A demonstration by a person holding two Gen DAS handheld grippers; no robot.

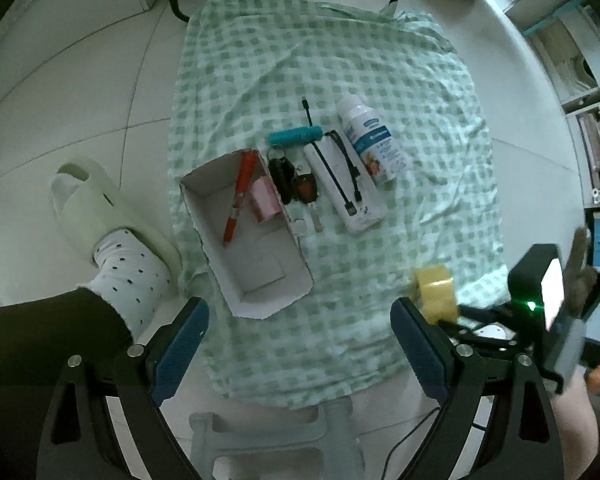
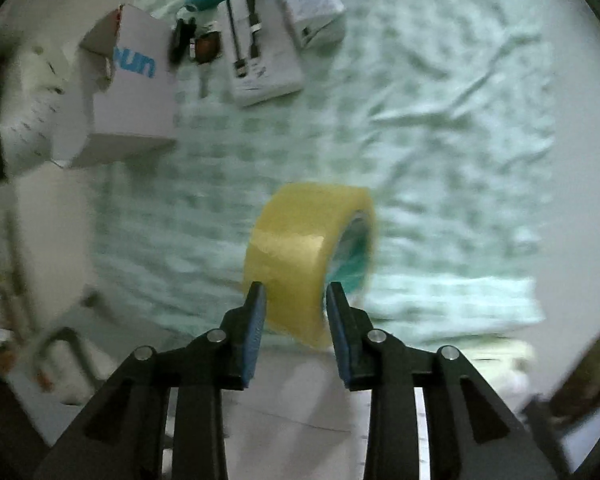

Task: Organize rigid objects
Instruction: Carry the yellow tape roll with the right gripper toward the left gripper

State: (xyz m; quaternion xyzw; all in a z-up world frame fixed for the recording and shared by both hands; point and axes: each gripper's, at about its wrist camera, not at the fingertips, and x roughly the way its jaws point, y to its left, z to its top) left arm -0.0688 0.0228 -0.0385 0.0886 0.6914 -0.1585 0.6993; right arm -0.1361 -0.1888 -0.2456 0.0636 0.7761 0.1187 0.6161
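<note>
right gripper (image 2: 295, 294): fingers clamped on a yellow tape roll (image 2: 300, 256), one blue pad on each side of its band. the roll is held on edge above the near part of the green checked cloth (image 2: 440, 160); its teal-lined core faces right. this view is blurred by motion. in the left wrist view the same roll (image 1: 436, 292) shows at the near right edge of the cloth, with the right gripper's black body just behind it.

left gripper (image 1: 300, 332): fingers wide apart, nothing between them, held above the near edge of the cloth.

beyond the left gripper, an open white cardboard box (image 1: 244, 264) lies on the cloth at a slant. inside its far half are a red pen (image 1: 238, 196) and a pink roll (image 1: 264, 200), side by side.

just right of the box: a bunch of keys (image 1: 290, 180) with dark fobs. next right: a white power bank (image 1: 348, 188) with a short black cable (image 1: 340, 168) lying across it. beside that, a white bottle (image 1: 372, 140) on its side with a blue label.

farther out, a teal cylinder (image 1: 296, 136) lies crosswise just beyond the keys and power bank.

left of the cloth, on the tiled floor (image 1: 60, 92): a foot in a dotted sock and pale slipper (image 1: 100, 208).
</note>
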